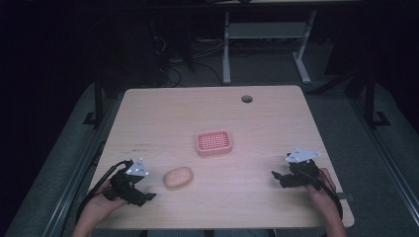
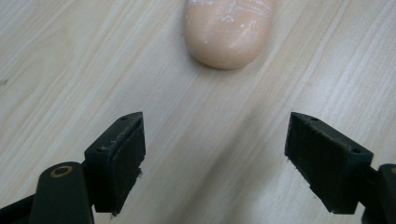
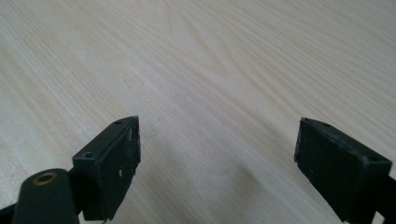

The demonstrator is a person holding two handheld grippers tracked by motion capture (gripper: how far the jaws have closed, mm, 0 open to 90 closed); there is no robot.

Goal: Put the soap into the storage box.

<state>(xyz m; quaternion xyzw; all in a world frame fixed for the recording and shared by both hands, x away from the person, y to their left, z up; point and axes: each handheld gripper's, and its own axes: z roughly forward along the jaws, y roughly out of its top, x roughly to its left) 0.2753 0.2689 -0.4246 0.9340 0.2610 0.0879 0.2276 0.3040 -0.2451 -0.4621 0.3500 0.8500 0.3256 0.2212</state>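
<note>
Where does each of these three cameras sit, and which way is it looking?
High view: above the person's side, facing forward and down on the light wooden table; forearms, left tongs, right tongs show.
Left gripper view: rides the left tongs, faces the peach oval soap bar; open black jaws show.
Right gripper view: rides the right tongs, faces bare tabletop; open jaws show.
High and left gripper views share the soap.

A pale wooden table [image 1: 148, 113] with a round hole [image 1: 246, 98] near its far edge carries a pink slatted soap dish [image 1: 214, 142] mid-table and a peach soap bar [image 1: 178, 177] lying nearer the person.
</note>
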